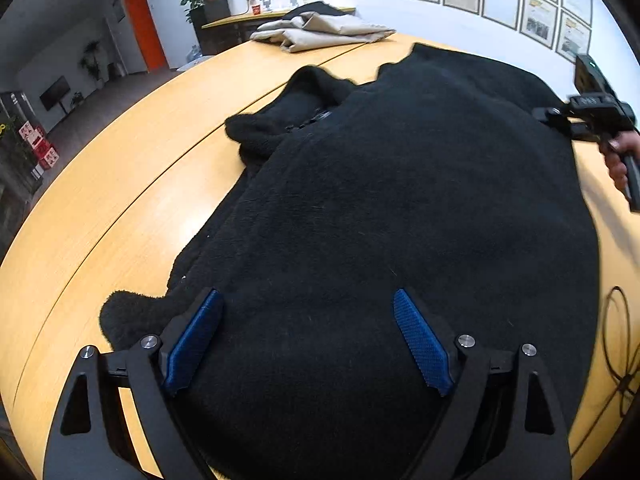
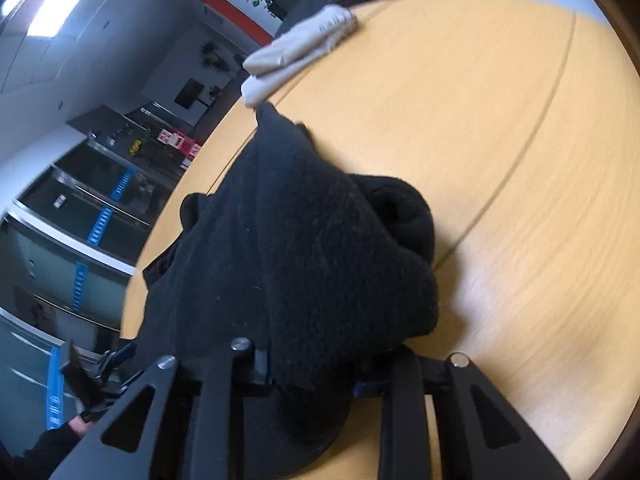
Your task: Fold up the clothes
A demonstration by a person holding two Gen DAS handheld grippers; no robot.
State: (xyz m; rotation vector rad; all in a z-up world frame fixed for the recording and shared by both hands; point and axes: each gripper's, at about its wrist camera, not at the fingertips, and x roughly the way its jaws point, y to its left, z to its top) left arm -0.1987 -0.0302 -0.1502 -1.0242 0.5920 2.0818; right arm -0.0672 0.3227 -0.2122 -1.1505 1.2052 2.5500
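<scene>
A: Where is the fleece [image 1: 400, 208]?

B: Spread in a heap on the wooden surface [image 1: 120, 200], black and thick. One end bunches near the seam in the wood; the other runs under the left tongs [image 1: 308, 336].

A: And the tongs?

B: Left tongs gape wide over the near hem, blue pads [image 1: 420, 344] clear of the pile, gripping nothing. Right tongs [image 2: 312, 376] are clenched on a thick bunch of fleece at the garment's far side (their pads are buried in it, so I judge by the cloth bulging out between the arms).

A: How will it handle?

B: Soft, floppy, likely bulky and fairly light. Pile should grip well, but layers may pinch together. I'd take the hem edge, one layer only.

A: Any containers?

B: None. Only a folded beige cloth [image 1: 324, 32] lies far off on the surface.
</scene>
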